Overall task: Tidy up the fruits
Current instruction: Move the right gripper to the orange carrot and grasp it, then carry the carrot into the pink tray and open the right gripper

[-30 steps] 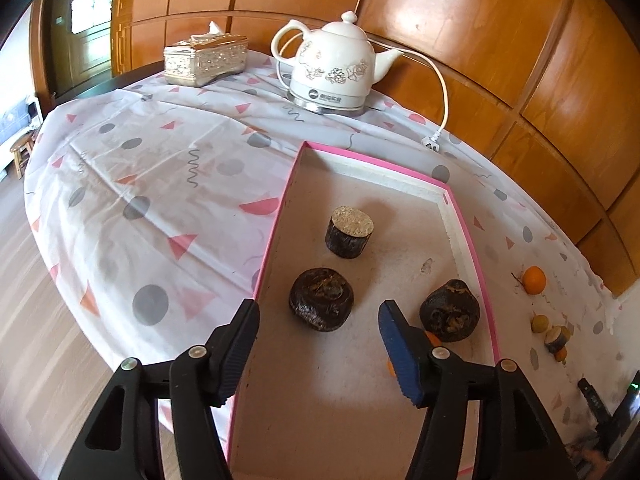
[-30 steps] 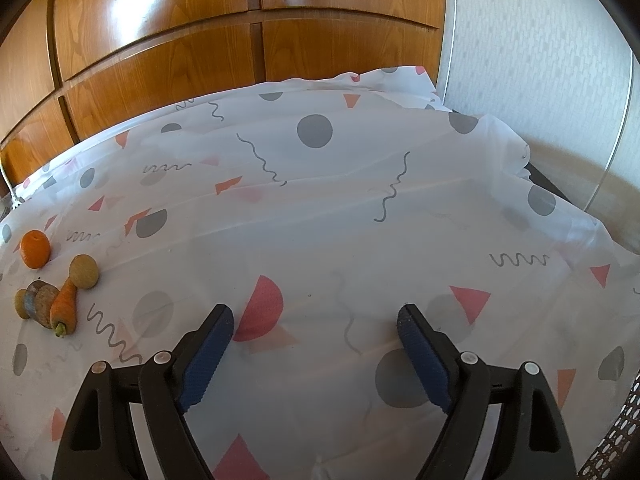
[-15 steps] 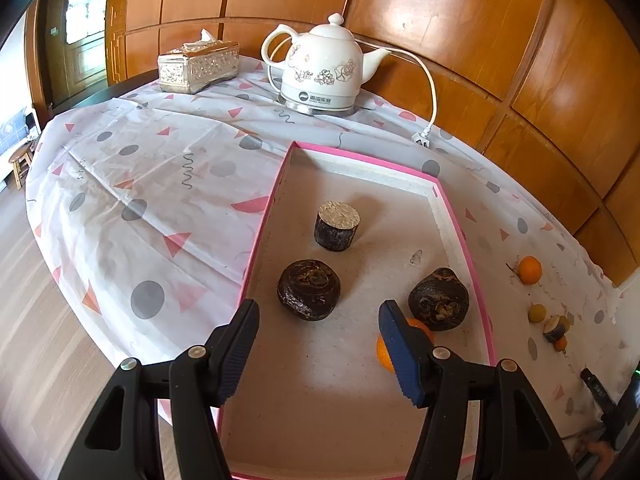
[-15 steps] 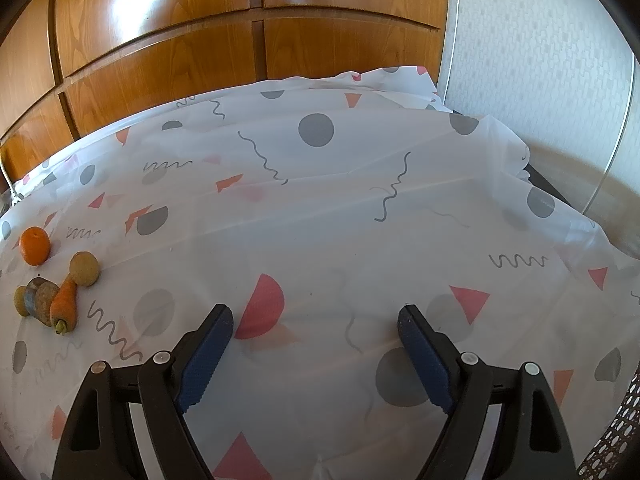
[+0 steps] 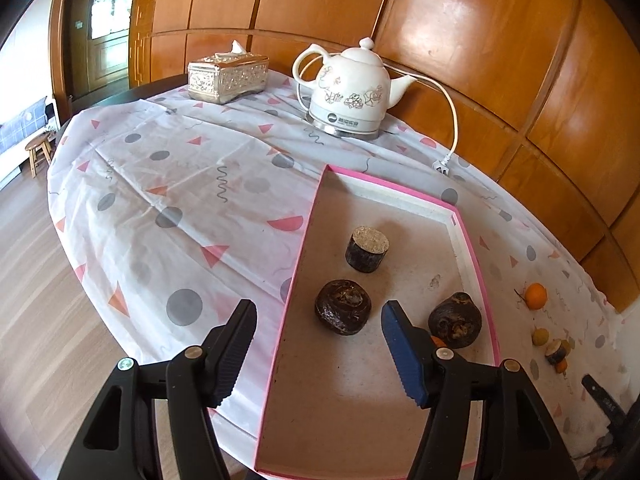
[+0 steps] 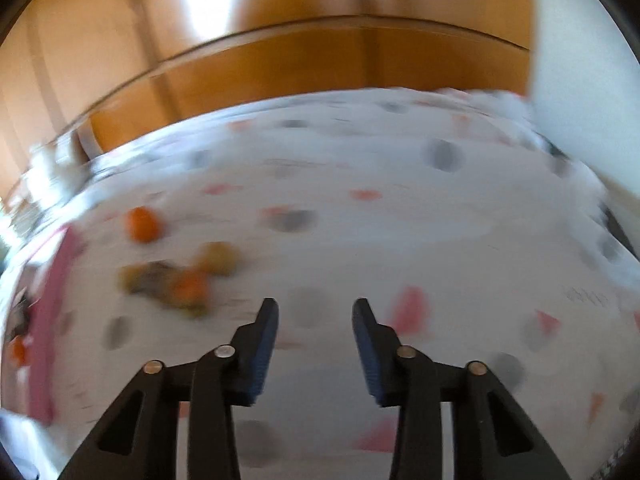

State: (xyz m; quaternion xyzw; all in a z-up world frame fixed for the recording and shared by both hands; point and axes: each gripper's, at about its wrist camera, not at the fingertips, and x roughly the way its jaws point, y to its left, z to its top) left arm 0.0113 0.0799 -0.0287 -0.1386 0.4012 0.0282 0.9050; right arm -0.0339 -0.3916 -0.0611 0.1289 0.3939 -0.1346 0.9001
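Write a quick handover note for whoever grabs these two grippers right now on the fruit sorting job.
Left gripper: open, empty, over the pink-rimmed tray.
Right gripper: empty, jaws just been closing, a gap remains; its view is blurred.
In the tray: three dark round fruits and an orange piece half hidden.
Left on the tablecloth: an orange and a small cluster of fruits.
Next, probably: move those into the tray.

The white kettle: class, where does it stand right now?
In the left wrist view, the white kettle stands at the table's far side, right of the silver tissue box, beyond the pink-edged tray.
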